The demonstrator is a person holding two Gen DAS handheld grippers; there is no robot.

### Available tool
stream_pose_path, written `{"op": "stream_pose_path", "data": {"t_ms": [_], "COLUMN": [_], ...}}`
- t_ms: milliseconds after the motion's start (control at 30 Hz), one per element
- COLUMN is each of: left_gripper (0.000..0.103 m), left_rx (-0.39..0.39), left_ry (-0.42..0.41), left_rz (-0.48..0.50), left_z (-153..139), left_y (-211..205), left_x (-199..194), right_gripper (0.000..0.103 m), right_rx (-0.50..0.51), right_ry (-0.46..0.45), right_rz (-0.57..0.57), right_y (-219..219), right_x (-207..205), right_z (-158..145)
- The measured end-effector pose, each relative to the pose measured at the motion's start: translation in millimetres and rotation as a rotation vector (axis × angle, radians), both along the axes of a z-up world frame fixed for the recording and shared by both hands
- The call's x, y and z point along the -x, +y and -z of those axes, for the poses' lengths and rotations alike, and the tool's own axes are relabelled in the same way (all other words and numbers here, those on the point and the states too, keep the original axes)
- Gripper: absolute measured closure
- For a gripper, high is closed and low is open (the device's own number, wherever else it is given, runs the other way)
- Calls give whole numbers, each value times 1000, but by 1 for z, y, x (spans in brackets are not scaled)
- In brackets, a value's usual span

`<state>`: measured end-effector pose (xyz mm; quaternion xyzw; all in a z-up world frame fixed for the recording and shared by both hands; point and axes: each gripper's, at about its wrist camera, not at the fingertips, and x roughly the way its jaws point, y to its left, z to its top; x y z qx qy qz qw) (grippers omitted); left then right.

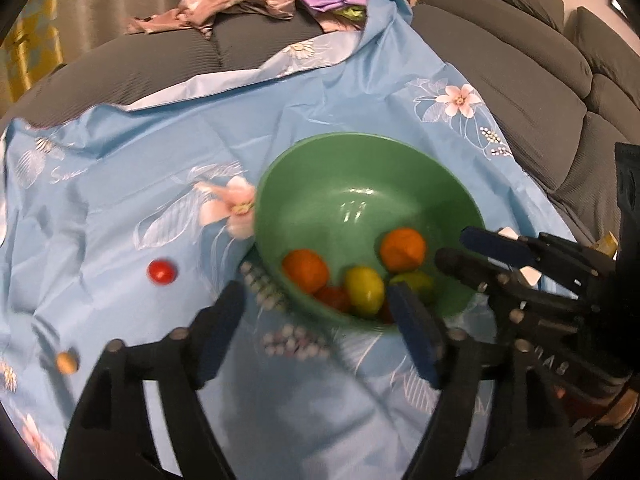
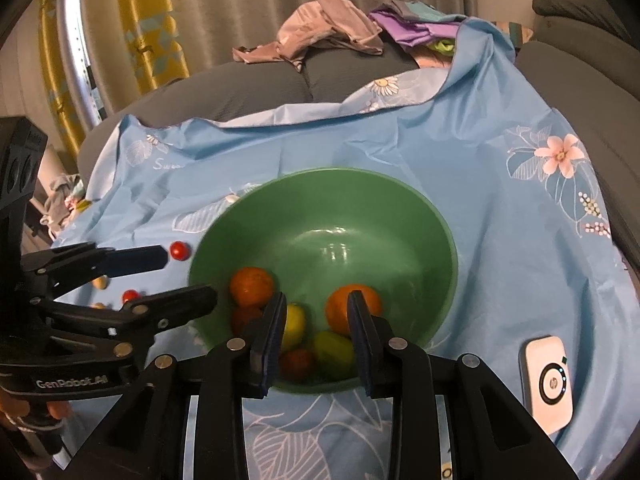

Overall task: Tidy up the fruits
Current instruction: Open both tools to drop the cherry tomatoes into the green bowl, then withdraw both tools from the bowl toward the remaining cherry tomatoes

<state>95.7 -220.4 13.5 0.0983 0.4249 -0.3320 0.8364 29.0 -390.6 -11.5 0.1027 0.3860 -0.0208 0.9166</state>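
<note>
A green bowl (image 1: 360,168) (image 2: 400,208) sits on a blue flowered cloth. It holds two oranges (image 1: 402,249) (image 2: 251,286), a yellow lemon (image 1: 363,289) (image 2: 294,322), a green fruit (image 2: 332,354) and red fruits (image 2: 296,362). A red tomato (image 1: 161,271) (image 2: 179,250) lies on the cloth left of the bowl. A second red one (image 2: 130,295) and small tan fruits (image 1: 66,362) (image 2: 100,282) lie further left. My left gripper (image 1: 316,324) is open and empty at the bowl's near-left rim. My right gripper (image 2: 316,316) is open and empty over the bowl's near rim.
The blue cloth (image 1: 280,120) covers a grey sofa (image 1: 540,80). Crumpled clothes (image 2: 332,28) lie at the back. A white HP device (image 2: 546,382) lies on the cloth right of the bowl. Curtains (image 2: 120,40) hang behind.
</note>
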Motion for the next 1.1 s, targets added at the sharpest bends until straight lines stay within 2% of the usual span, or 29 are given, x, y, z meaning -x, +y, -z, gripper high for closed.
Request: {"op": "stream_pose_path", "data": {"t_ms": [67,200,333,467,567,733,967,1100], "left_gripper": [23,14,12,11,0,1,1,1], "left_rx": [-6,-21,-7,2,2,5,11,22], "left_ry": [1,12,50,80,90,123,141,164], "left_rz": [-22,-83,-163,-229,-272,-326,-391,-408], "left_z": [0,3,7,11,15,27,41,51], "left_y": [11,42,75,100,118,147,187,200], "left_x": [7,22,31,42,53,69,85,89], "right_gripper": [71,71,59,59,59,58,58,58], "right_rx": [-4,-11,-2,5,5,-33,-81,-93], "right_ry": [-6,-15,-23,-32,-34,-23,53,96], "right_rz": [-6,-27,-51,-87,-113,-201,-334,-363], "right_y": [4,14,29,45,57,81,121,134], "right_x": [6,14,23,31,34,37,33,30], "right_z": [-2,-8,-16,-24,-26,-21,0,12]}}
